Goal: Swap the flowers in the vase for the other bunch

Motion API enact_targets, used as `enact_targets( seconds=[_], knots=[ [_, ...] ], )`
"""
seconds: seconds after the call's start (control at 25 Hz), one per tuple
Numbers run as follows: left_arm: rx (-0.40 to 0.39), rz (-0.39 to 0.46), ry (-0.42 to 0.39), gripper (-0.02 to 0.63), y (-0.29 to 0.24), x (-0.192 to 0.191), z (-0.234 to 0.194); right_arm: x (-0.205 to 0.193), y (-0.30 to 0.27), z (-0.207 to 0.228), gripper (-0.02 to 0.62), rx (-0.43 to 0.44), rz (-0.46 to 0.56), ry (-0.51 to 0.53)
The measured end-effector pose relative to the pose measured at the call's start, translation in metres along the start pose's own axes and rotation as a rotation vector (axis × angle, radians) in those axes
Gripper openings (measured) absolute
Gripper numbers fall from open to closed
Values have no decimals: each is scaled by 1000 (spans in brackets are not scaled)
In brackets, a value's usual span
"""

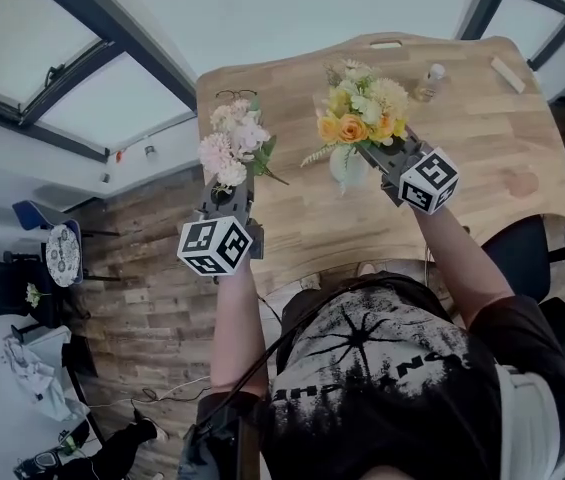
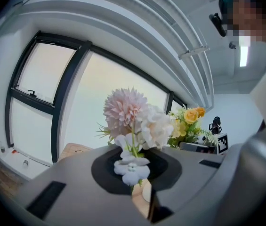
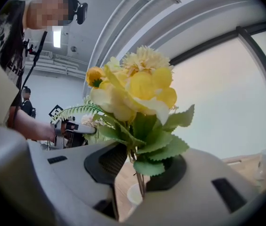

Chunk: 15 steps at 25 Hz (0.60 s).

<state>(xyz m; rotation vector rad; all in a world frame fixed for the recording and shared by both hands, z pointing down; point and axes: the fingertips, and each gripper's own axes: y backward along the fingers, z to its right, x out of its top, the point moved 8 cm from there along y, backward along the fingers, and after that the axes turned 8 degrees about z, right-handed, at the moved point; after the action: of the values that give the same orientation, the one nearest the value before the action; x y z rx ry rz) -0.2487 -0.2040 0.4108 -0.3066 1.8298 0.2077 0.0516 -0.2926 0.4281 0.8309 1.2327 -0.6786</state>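
In the head view my left gripper (image 1: 227,194) is shut on the stems of a pink and white bunch (image 1: 232,143), held upright over the left end of the wooden table (image 1: 482,138). In the left gripper view that bunch (image 2: 133,119) rises from between the closed jaws. My right gripper (image 1: 383,154) is shut on the stems of a yellow and orange bunch (image 1: 362,113), right above a pale vase (image 1: 346,168). In the right gripper view the yellow bunch (image 3: 135,91) stands between the jaws, with the vase rim (image 3: 133,195) under it. Whether the stem ends are inside the vase is hidden.
A small bottle (image 1: 428,81) and a pale wooden block (image 1: 507,73) lie at the table's far right. A thin wire loop (image 1: 236,95) lies behind the pink bunch. A dark chair (image 1: 537,253) stands by the table's near right edge. Wooden floor lies to the left.
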Motion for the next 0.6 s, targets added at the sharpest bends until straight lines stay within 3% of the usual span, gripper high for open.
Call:
enact_targets(
  seconds=[0.32,0.6],
  knots=[
    [3,-42,26,43,0,-16,-4,-19,8,1,106,-10,-13,62],
    [11,-71,34,43,12,-24,-9,-39,16,0,138,-73,-38,68]
  ],
)
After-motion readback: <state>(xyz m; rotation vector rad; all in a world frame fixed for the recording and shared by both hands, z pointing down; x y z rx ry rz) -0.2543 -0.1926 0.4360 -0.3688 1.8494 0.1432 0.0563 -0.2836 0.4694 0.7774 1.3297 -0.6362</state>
